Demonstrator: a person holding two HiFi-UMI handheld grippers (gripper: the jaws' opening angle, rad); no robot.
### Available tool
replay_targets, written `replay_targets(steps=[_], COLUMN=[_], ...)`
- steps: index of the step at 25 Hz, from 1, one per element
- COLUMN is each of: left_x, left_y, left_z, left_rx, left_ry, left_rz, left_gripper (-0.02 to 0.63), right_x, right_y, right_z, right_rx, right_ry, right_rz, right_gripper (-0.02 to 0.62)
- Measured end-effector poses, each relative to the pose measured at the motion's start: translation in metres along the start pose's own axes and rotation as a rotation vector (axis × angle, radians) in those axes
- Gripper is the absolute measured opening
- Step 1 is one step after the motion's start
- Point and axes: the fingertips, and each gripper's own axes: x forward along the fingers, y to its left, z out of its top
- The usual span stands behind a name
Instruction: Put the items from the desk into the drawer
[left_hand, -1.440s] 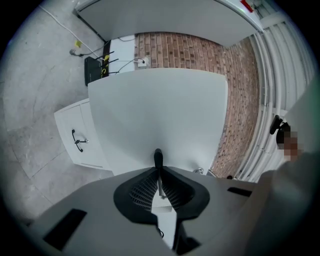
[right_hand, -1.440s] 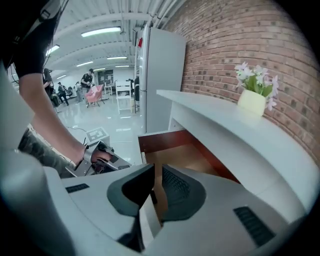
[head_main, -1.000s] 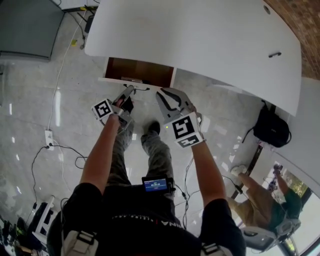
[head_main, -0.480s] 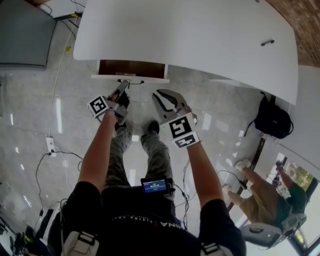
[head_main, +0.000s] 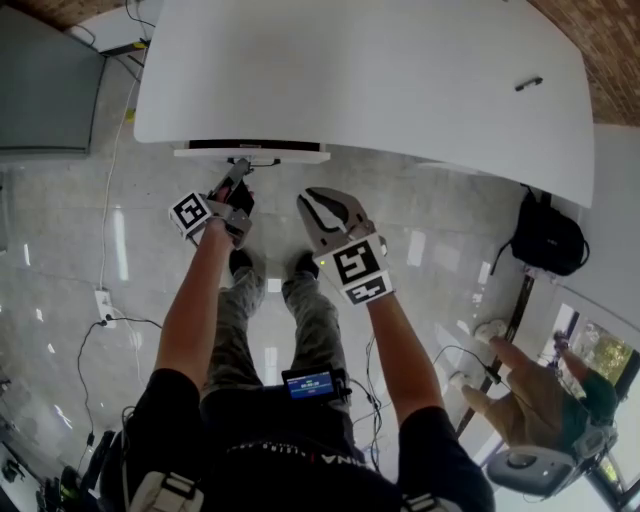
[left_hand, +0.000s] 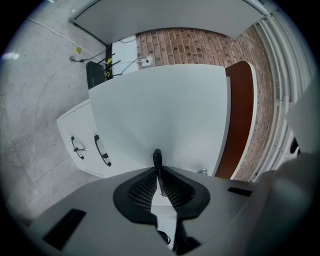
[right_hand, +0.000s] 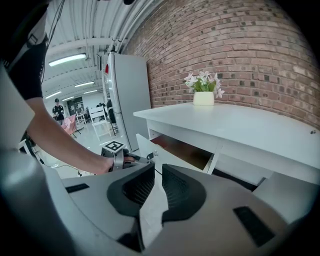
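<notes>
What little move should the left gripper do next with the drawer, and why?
Probably push the drawer the last bit in under the desk. The left gripper is pinched shut on the drawer handle, and the head view shows only a thin strip of it sticking out. The right gripper is open and empty.

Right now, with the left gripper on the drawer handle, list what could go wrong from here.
1. The drawer is only partly open and a pen lies on the desk: closing it now would leave the pen out.
2. The left gripper clamps the thin handle near its tips; it could slip off.
</notes>
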Motion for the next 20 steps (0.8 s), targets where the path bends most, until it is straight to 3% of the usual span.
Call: replay_targets(steps=[11, 20], left_x=[0.057, 0.064], left_y=[-0.002, -0.004], left_z=[0.038, 0.041], left_rx=[0.050, 0.063], left_ry=[-0.001, 0.003], left_rz=[0.006, 0.004], left_gripper=[0.041, 0.048], right_x=[0.001, -0.010], right_y=[-0.023, -0.028], right_z=[-0.006, -0.010], right_rx=[0.037, 0.037], right_ry=[-0.003, 0.009], right_rz=[-0.021, -0.036], right_gripper=[0.052, 0.052])
